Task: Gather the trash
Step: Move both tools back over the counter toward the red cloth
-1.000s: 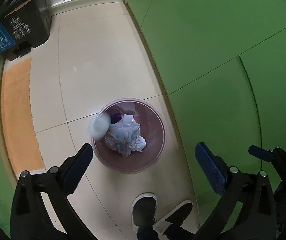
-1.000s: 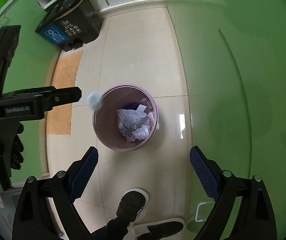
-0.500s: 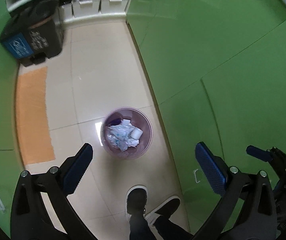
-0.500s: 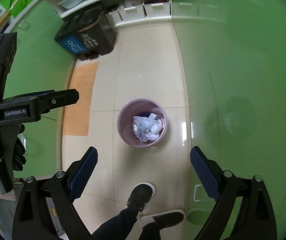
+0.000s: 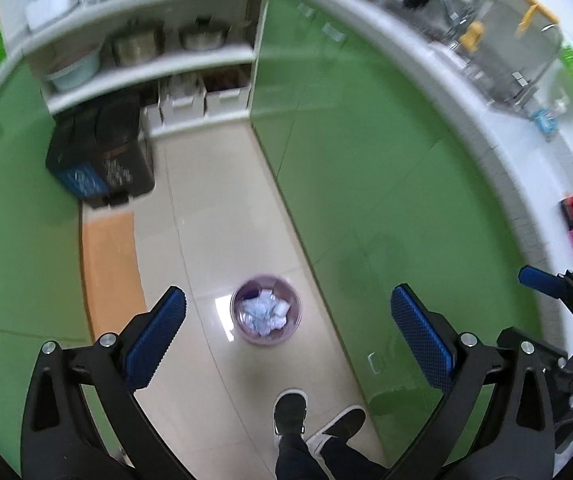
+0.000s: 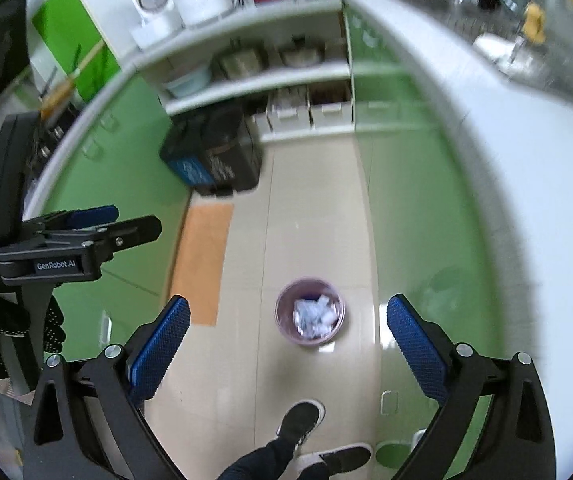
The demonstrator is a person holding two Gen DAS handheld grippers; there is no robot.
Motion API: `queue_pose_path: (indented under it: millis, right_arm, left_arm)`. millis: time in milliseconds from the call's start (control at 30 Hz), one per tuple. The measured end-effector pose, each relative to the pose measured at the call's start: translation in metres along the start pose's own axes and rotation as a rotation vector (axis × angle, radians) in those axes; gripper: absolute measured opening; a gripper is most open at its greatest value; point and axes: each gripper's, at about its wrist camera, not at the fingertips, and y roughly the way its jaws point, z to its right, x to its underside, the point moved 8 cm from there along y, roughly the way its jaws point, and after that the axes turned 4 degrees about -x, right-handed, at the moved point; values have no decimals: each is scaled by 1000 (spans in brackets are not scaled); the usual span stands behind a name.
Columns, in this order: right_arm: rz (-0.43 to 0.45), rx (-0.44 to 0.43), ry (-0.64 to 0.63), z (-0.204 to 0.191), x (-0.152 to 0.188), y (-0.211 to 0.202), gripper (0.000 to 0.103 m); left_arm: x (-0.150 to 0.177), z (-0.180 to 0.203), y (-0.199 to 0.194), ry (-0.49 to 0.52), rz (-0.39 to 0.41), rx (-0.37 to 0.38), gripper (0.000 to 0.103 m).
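A pink waste bin [image 5: 239, 309] stands on the tiled floor far below, filled with crumpled white paper [image 5: 264, 312]. My left gripper [image 5: 286, 295] hangs high above it, open, with nothing between its blue pads. In the right wrist view the same bin [image 6: 281, 316] and its paper [image 6: 312, 316] sit between the fingers of my right gripper [image 6: 287, 303], whose jaws are opening and hold nothing. The left gripper [image 6: 134, 220] also shows at that view's left edge, held by a black-gloved hand [image 6: 14, 328].
Green cabinets [image 5: 386, 168] line both sides of the narrow floor under a white counter [image 5: 534, 168]. A black bin with a blue label [image 5: 102, 160], an orange mat [image 5: 110, 256] and open shelves [image 5: 146, 60] lie beyond. The person's shoes [image 5: 290, 408] stand near the pink bin.
Both grippers have risen well above the bin, which now looks much smaller. The white paper ball falling at the bin's rim a second ago is no longer in the air.
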Motion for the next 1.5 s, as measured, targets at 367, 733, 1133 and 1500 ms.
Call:
queue_pose_path:
  millis: [367, 733, 1133, 1500]
  right_arm:
    - [150, 114, 94, 54, 2, -129, 97]
    - [264, 302, 303, 153, 60, -233, 97]
    - [290, 411, 397, 245, 92, -285, 97]
    - [239, 437, 394, 326, 66, -275, 97]
  left_arm:
    - [-30, 95, -93, 168, 107, 95, 100]
    - [-35, 228, -112, 365, 130, 242, 100]
    - [-31, 345, -100, 507, 106, 310, 100]
    - [-51, 407, -66, 534, 78, 286, 100]
